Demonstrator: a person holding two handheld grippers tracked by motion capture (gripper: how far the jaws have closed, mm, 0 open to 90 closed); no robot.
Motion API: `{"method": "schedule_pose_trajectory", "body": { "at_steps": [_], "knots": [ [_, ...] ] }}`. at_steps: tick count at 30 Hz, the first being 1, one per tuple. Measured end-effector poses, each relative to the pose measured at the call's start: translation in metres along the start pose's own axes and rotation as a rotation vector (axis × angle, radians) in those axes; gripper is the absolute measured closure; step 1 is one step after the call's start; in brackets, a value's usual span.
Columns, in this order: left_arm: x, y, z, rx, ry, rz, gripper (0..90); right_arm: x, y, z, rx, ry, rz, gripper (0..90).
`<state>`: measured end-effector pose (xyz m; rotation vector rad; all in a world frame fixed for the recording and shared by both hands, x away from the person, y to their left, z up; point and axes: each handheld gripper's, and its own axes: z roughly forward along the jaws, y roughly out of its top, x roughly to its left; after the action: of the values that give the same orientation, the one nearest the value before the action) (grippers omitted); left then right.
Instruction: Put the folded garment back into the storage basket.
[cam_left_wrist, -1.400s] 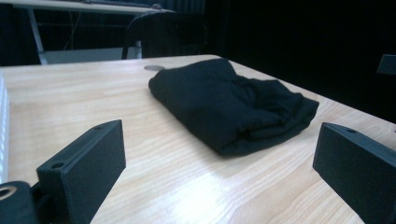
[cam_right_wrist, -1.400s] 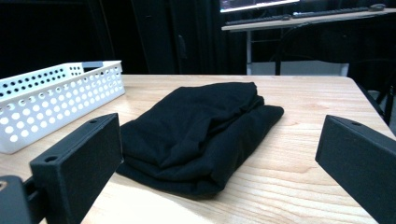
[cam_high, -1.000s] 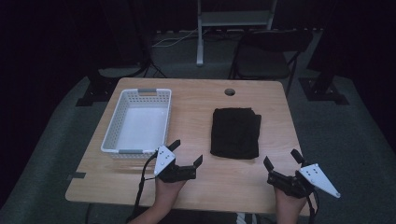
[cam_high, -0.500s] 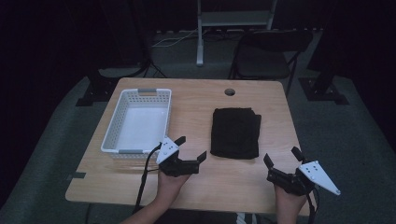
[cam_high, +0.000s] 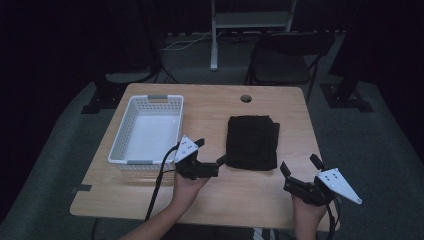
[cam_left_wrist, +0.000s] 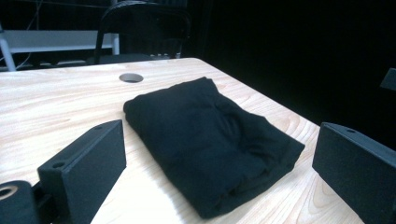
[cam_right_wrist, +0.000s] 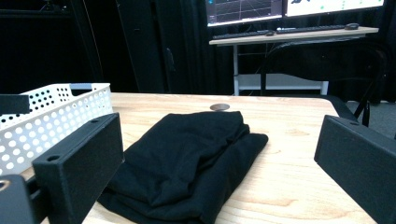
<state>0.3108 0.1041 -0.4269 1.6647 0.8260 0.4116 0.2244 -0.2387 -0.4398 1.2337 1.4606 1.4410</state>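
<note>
**Inspector:** While both hands sit at the near edge of the light wooden table (cam_high: 220, 200), where is the item of interest?

**Assessor:** A folded black cloth garment (cam_high: 251, 142) lies flat near the middle of the table, right of a white perforated plastic basket (cam_high: 131, 152), which looks empty. The two are apart.

**Inspector:** Grippers?

**Assessor:** The left gripper (cam_high: 212, 153) is just beside the garment's near left corner, jaws spread and empty, aimed at the fold; I judge it is lining up a pinch. The right gripper (cam_high: 300, 168) hovers off the near right corner, jaws likewise spread, gripping nothing.

**Inspector:** Obstructions?

**Assessor:** None on the approach. A round cable hole (cam_high: 245, 98) sits beyond the garment. A dark folding chair (cam_high: 285, 60) stands behind the table, well clear.
</note>
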Motion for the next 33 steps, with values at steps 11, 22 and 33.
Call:
{"method": "schedule_pose_trajectory", "body": {
  "at_steps": [11,22,33],
  "knots": [
    [0.007,0.017,0.014,0.008,0.026,0.009,3.3,0.002,0.002,0.004,0.013,0.008,0.001,0.9],
    [0.016,0.022,0.034,0.059,0.016,-0.027,3.3,0.003,0.004,0.010,0.034,0.015,0.005,1.0],
    [0.025,0.031,0.050,0.054,0.003,-0.036,3.3,0.000,0.004,0.012,0.068,0.013,0.014,1.0]
  ]
}}
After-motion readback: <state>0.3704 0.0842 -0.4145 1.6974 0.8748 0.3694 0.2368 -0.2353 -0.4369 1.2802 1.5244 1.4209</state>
